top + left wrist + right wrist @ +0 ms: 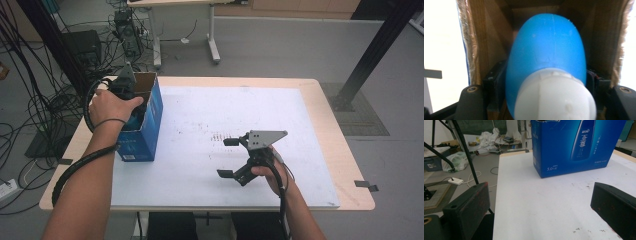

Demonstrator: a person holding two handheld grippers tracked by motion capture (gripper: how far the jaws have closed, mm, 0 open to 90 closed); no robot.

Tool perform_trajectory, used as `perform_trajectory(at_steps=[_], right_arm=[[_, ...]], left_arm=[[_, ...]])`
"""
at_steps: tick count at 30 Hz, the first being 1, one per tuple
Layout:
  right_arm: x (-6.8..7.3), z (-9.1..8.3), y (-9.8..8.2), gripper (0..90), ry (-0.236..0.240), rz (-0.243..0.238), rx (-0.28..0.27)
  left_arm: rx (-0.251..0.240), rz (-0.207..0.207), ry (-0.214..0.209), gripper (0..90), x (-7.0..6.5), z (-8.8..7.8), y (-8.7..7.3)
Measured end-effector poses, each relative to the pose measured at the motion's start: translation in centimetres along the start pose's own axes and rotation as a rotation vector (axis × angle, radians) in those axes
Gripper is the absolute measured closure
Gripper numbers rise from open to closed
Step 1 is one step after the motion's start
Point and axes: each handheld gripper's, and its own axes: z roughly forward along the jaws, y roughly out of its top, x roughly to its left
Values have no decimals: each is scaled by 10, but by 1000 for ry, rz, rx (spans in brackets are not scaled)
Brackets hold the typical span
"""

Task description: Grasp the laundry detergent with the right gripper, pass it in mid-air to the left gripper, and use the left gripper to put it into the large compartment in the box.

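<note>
A blue carton (145, 132) stands open-topped at the table's left edge. My left gripper (132, 106) reaches down into it, with the hand above. In the left gripper view a blue plastic bottle (546, 47) with a white cap (555, 98) sits between the jaws of the left gripper (546, 82), which press on its sides, and the carton's brown inner walls (486, 42) surround it. My right gripper (226, 157) rests low over the white sheet (225, 100), open, with nothing between its fingers. In its own view the right gripper (541, 205) faces the carton (574, 145).
The white sheet (536, 195) covers most of the wooden table (325, 115). Cables and equipment (125, 30) lie on the floor at the back left. A black post (370, 55) stands past the far right corner.
</note>
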Motion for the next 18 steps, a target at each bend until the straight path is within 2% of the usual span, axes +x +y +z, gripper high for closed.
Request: perform_trajectory(at_steps=[4,8,9,11,18], right_arm=[[1,0,0,25,-1,-2,-1],[2,-2,0,25,-3,-2,-2],[2,-2,0,25,-5,-3,-3],[2,-3,1,25,-5,-4,-2],[3,-4,2,25,-5,-8,-8]], left_arm=[[-8,2,17,327,-3,-6,0],[-12,-10,17,327,-5,-12,-1],[-18,-13,6,326,-3,-14,-2],[-18,-15,17,327,-5,-19,-2],[-37,-16,8,324,-3,-36,-6]])
